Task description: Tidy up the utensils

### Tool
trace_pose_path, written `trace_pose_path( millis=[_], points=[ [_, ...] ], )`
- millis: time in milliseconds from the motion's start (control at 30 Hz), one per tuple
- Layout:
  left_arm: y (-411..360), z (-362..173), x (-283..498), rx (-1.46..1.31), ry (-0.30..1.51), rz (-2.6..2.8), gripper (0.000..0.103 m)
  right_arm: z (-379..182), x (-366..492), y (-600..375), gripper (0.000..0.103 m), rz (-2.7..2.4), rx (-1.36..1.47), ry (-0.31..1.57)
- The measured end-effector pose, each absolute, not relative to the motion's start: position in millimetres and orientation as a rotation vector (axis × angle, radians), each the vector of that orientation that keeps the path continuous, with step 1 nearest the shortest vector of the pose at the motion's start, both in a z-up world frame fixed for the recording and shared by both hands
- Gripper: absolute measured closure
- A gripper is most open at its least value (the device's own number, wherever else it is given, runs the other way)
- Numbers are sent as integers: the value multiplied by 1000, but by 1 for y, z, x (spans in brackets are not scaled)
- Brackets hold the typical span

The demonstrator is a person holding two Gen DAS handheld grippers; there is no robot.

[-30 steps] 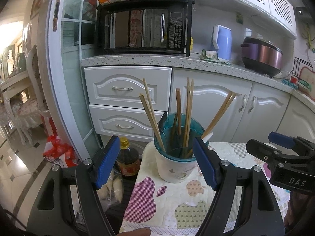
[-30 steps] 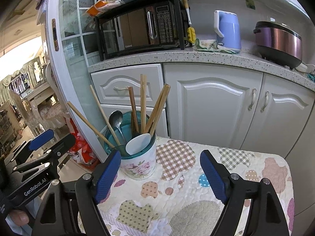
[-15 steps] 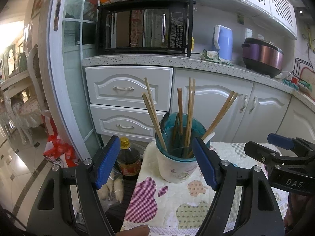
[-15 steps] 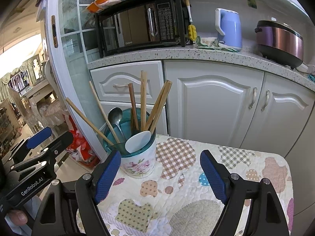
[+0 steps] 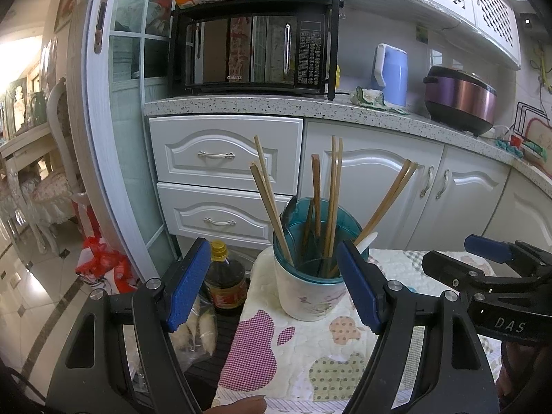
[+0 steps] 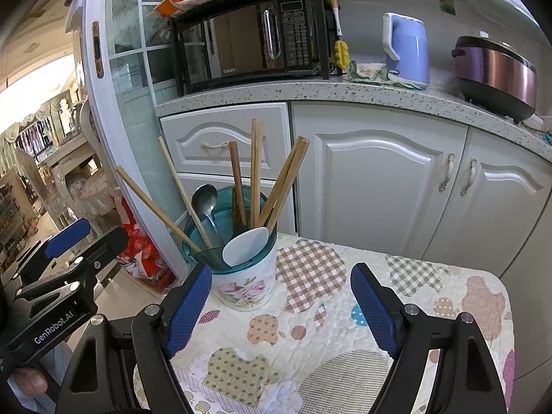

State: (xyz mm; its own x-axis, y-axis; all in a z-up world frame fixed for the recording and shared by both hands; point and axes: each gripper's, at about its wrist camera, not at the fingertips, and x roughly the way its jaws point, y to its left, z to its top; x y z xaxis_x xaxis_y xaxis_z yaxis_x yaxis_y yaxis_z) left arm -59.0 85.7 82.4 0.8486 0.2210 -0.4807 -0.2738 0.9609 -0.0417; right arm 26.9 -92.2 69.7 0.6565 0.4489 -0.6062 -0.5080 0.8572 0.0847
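A: Grippers?
B: Left gripper (image 5: 272,286) and right gripper (image 6: 281,307) both gape empty, barely nearer the utensil cup (image 6: 246,276) than a second ago.
A: Utensils?
B: Chopsticks (image 6: 255,169), metal spoon (image 6: 204,200), white spoon (image 6: 245,245) unmoved inside the cup.

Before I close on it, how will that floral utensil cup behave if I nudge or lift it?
The utensil cup probably tips easily: long chopsticks lean outward well above its rim, raising the load. It stands near the corner of the quilted cloth, which may drag rather than let it slide. It looks ceramic, so likely rigid and breakable; loose contents, like the white spoon, would shift.
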Motion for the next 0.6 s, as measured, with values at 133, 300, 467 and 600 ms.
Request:
trace_pose_path(
  millis=[133,300,467,600],
  points=[
    [88,82,-59,-114,496,260,27,69,27,-89,22,546,-104,661],
    [88,81,-58,-114,497,258,27,68,27,-88,22,548,-106,664],
    [88,79,-58,-115,503,256,27,66,26,-87,22,550,-108,670],
    [88,79,-58,-115,505,254,27,66,26,-87,22,550,-109,671]
  ],
)
